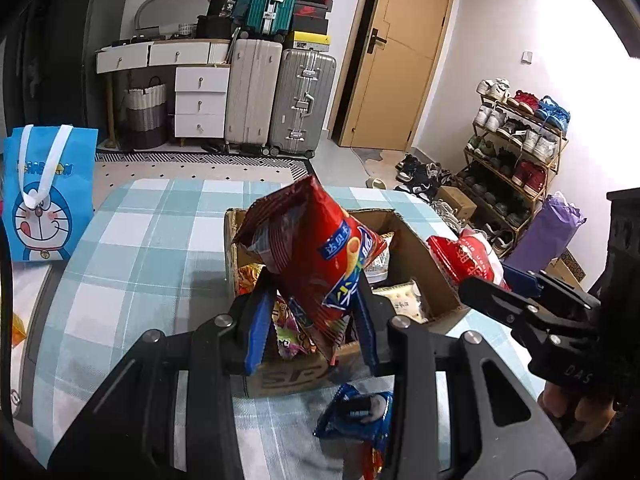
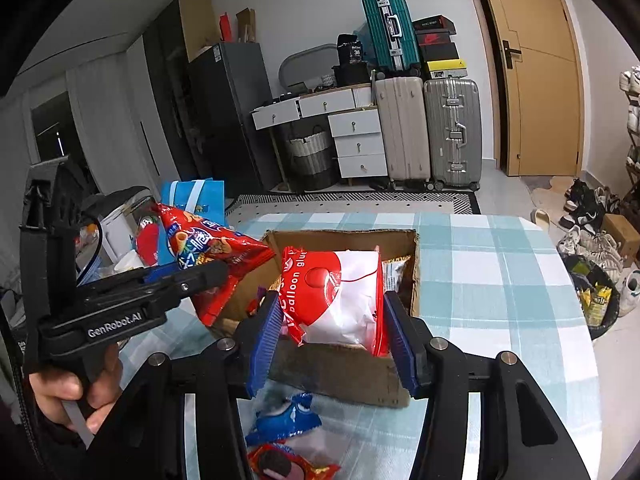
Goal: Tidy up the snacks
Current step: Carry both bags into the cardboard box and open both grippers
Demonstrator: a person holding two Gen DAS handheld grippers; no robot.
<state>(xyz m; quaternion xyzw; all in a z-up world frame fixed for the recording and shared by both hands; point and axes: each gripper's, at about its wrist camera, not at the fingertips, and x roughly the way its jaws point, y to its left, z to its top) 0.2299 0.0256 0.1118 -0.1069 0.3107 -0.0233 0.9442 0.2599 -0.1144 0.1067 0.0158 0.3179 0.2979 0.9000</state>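
My left gripper (image 1: 312, 308) is shut on a red chip bag (image 1: 316, 252) and holds it above the near left part of an open cardboard box (image 1: 416, 256). That bag also shows in the right wrist view (image 2: 208, 252). My right gripper (image 2: 332, 316) is shut on a red and white "balloon glue" bag (image 2: 340, 296) above the box (image 2: 344, 376); it shows in the left wrist view (image 1: 464, 256) too. Several snack packs lie inside the box. A blue cookie pack (image 1: 356, 416) and a red cookie pack (image 2: 288, 464) lie on the table before the box.
The box stands on a table with a teal plaid cloth (image 1: 152, 240). A blue Doraemon bag (image 1: 44, 196) stands at the table's left edge. Suitcases (image 1: 280, 100), drawers (image 1: 200, 100), a door and a shoe rack (image 1: 516, 152) are beyond.
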